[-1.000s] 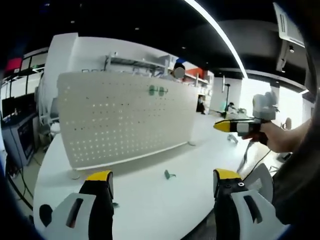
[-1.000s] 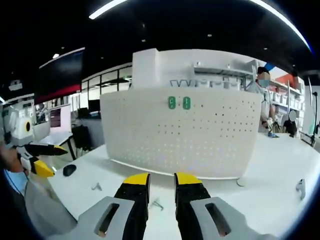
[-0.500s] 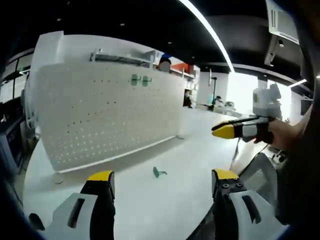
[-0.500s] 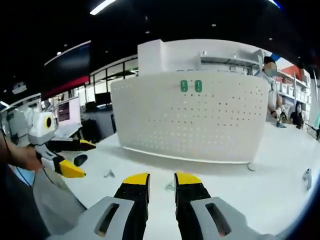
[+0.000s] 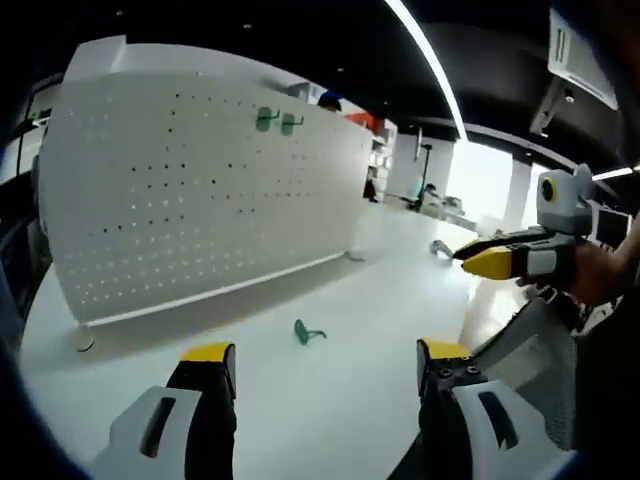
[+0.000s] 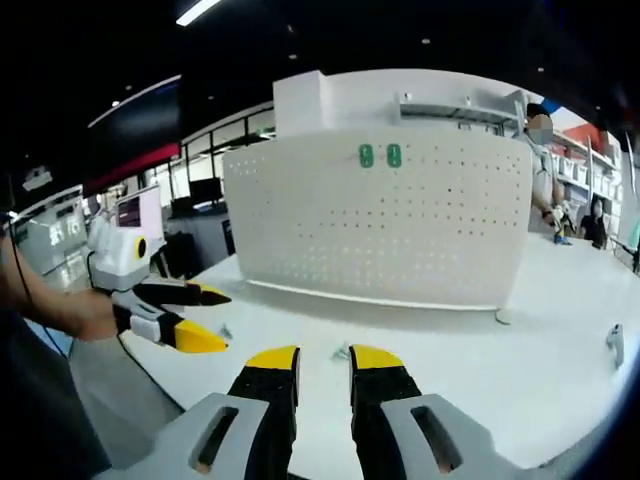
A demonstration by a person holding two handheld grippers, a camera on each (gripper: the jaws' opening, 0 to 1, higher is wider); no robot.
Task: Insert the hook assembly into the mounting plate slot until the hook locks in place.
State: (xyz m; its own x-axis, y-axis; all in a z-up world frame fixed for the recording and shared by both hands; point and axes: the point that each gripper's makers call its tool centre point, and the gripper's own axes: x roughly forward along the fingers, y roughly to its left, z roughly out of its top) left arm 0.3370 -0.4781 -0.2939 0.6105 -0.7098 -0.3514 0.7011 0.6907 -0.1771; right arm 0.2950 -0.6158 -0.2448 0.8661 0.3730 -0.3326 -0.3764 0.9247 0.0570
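- A white pegboard mounting plate [image 5: 200, 190] stands upright on the white surface [image 5: 330, 400]; in the left gripper view it spans from about 9 o'clock to 1 o'clock, and in the right gripper view [image 6: 385, 225] it sits at the centre.
- Two green hooks [image 5: 277, 122] hang side by side near the plate's top edge, toward 12 o'clock in the left gripper view; in the right gripper view they show as a green pair [image 6: 380, 156] at 12 o'clock.
- A loose green hook assembly [image 5: 306, 332] lies on the surface in front of the plate, just past the middle of the left gripper view, apart from both grippers.
- The left gripper [image 5: 325, 395] is released: its yellow-tipped jaws stand wide apart at 6 o'clock with nothing between them. In the right gripper view it appears at 9 o'clock [image 6: 205, 318], held in a hand [image 6: 85, 315], jaws parted.
- The right gripper [image 6: 323, 385] is nearly clenched: its jaws stand close together with a narrow gap and hold nothing. In the left gripper view it appears at 3 o'clock [image 5: 490, 255], above the surface's edge.
- A small grey part [image 6: 613, 343] lies on the surface at 3 o'clock in the right gripper view; what it is cannot be told.
- No container is among these things.
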